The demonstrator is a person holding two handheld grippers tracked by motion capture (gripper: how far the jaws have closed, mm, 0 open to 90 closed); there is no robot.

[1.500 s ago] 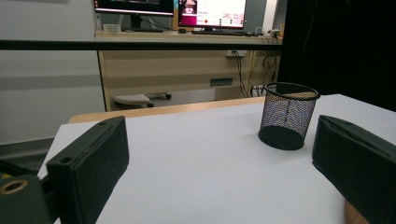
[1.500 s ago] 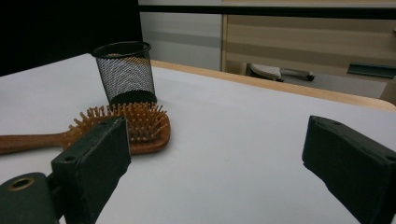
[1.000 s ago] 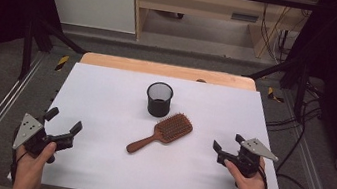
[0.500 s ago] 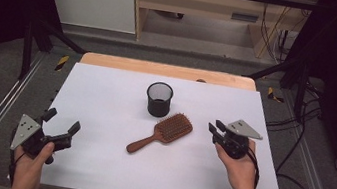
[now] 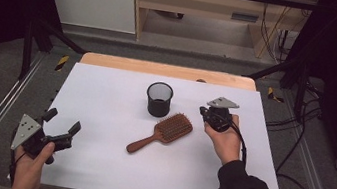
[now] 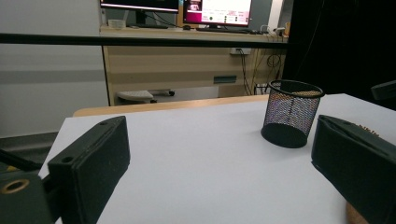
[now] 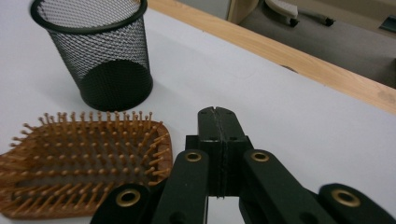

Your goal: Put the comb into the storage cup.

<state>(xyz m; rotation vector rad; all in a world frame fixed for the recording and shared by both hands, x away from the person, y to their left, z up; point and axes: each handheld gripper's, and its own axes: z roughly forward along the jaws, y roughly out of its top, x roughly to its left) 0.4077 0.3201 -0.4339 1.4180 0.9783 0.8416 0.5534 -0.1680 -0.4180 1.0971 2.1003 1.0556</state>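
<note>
Right gripper (image 5: 203, 111) clenched empty, jaws just closed, held just right of wooden hairbrush (image 5: 163, 131). Hairbrush laid bristles-up on white table (image 5: 105, 100), just before mesh cup (image 5: 159, 99). Left gripper (image 5: 62, 122) spread wide, near-left corner.

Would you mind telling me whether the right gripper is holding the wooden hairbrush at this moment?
No, the right gripper has its jaws pressed together with nothing between them, and the hairbrush lies on the table beside it.

Glossy wooden hairbrush (image 5: 163, 131), black wire-mesh metal cup (image 5: 159, 99), matt white table (image 5: 102, 115).
</note>
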